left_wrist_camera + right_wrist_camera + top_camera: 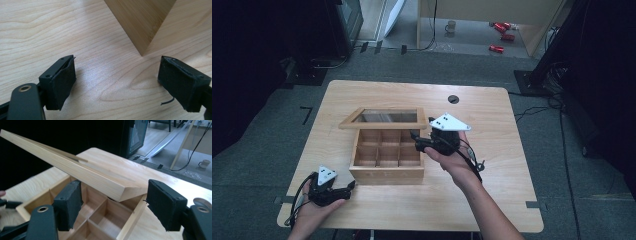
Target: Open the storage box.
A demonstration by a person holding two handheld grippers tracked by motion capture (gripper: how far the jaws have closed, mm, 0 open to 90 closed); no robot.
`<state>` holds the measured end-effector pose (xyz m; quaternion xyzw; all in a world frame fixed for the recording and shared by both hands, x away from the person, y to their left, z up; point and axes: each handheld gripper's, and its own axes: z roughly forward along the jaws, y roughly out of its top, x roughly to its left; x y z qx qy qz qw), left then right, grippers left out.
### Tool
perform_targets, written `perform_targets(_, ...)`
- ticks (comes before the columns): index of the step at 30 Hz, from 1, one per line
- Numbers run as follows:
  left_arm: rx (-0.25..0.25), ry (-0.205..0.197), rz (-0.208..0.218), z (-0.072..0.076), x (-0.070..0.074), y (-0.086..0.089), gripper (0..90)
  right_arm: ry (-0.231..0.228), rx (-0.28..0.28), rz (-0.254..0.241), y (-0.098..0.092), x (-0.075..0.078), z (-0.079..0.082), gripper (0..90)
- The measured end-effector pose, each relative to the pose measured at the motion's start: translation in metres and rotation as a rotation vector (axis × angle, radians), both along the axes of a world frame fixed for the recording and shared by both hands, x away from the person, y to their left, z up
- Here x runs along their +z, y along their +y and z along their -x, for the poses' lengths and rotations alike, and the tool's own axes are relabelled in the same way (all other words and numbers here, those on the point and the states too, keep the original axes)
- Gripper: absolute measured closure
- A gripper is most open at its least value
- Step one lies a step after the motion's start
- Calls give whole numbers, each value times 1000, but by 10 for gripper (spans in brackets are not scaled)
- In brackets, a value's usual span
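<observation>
On the pale table (492, 200), the wooden box (387, 172) looks stiff; its glass-paned lid (82, 173), just ahead of the wide-open right gripper (113, 203), seems fragile: grip its frame. The left gripper (117, 82) gapes empty.

Open tool (117, 82) near box corner (142, 51)

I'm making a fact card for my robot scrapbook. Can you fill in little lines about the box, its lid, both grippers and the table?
box: wooden box with empty compartments, mid-table
lid: glass-paned lid, raised open, tilted
left gripper: left gripper, jaws open, low over the table by the box's near-left corner
right gripper: right gripper, jaws open, at the box's right side by the lid's corner
table: light wooden table
</observation>
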<state>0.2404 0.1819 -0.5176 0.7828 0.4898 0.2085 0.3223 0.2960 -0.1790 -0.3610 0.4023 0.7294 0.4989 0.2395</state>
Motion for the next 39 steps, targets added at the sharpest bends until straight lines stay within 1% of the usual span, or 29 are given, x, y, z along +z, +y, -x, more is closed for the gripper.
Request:
perform_targets(3,0,-1,2,0,0,0,151,-9,-2,-5,-1,6,-9,292)
perform_targets(6,3,-1,6,0,0,0,151,-41,-11,9,0,14,-18,292)
perform_targets(7,3,-1,7,0,0,0,151,-44,-14,9,0,16,-20,292)
perform_targets(8,3,0,9,0,0,0,151,-44,-14,9,0,16,-20,292)
perform_targets(11,5,1,15,-1,0,1,151,-66,-17,8,0,20,-27,293)
perform_targets(13,5,0,14,-1,0,0,151,-79,-22,9,0,23,-32,293)
perform_targets(14,5,0,12,-1,0,0,151,-92,-23,9,0,25,-37,302)
perform_targets(15,5,0,12,-1,0,0,151,-92,-23,9,0,25,-37,302)
perform_targets(17,5,0,13,-1,0,0,151,-99,-20,3,0,26,-43,319)
perform_targets(20,5,1,15,-1,0,1,151,-101,-16,-11,0,26,-50,368)
perform_targets(23,5,1,15,-1,0,1,151,-103,-14,-21,0,26,-58,397)
perform_targets(24,5,1,15,-1,0,1,151,-108,-15,-21,0,27,-60,436)
perform_targets(25,4,2,15,-1,0,1,151,-113,-30,-9,1,26,-62,458)
perform_targets(26,4,2,16,-1,0,1,151,-116,-37,-2,2,26,-63,462)
perform_targets(27,4,2,15,-1,0,1,151,-113,-20,-1,2,24,-68,470)
perform_targets(31,3,3,15,-1,0,1,151,-113,-4,-3,4,22,-72,491)
perform_targets(33,2,3,15,-1,0,1,151,-119,-3,1,4,20,-75,491)
perform_targets(36,0,5,14,-1,0,1,151,-115,-4,-14,3,18,-79,495)
perform_targets(39,1,6,14,-1,0,1,151,-111,-10,-13,3,15,-84,505)
